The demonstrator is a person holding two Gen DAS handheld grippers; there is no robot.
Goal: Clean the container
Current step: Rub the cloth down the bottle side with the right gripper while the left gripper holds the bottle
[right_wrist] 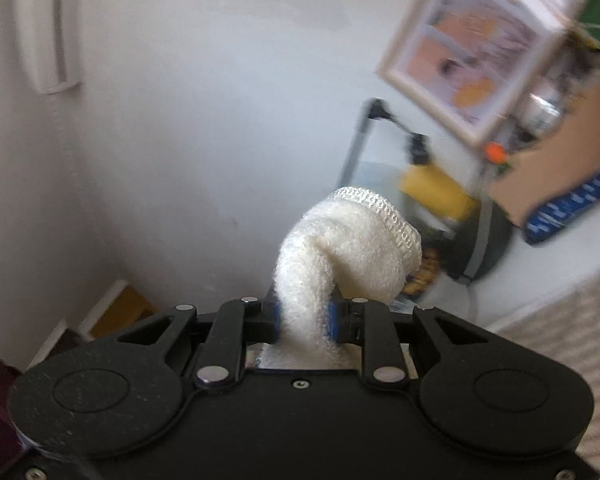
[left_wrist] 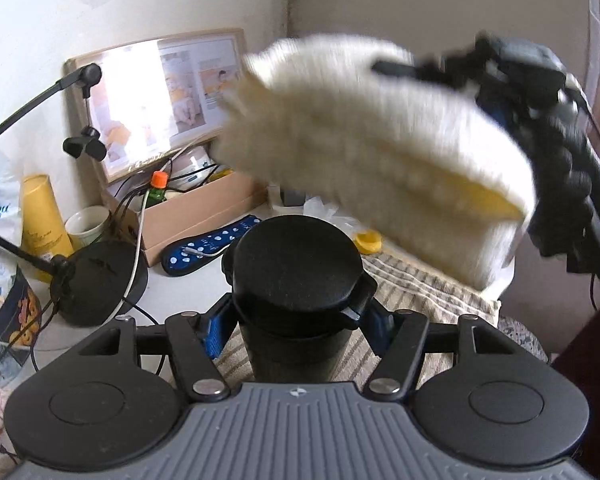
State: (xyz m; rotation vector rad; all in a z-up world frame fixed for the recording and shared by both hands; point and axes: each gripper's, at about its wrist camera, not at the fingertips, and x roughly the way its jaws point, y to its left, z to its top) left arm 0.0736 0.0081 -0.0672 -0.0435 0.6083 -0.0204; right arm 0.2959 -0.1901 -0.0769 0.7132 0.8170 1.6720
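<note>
- Surface [left_wrist: 156, 300]: white desk, cluttered at the far left; striped towel [left_wrist: 420, 284] spread over its near right part.
- Picture frame [left_wrist: 156, 108] leans on the far wall, cardboard box [left_wrist: 204, 216] in front of it.
- White cloth [left_wrist: 380, 152]: blurred, in the air at upper right, above and beyond the container; yellow patch on its near right end.
- Black container [left_wrist: 296, 296]: lidded tumbler, upright, centre near, over the towel.
- Left hand-held gripper [left_wrist: 296, 320]: blue pads clenched on the container's sides just below the lid.
- Right hand-held gripper [right_wrist: 304, 320]: clamped tight on the bunched cloth, which sticks out past the fingertips.
- Lamp base [left_wrist: 100, 284], yellow cup [left_wrist: 44, 216], blue polka-dot pouch [left_wrist: 208, 244] at left.
</note>
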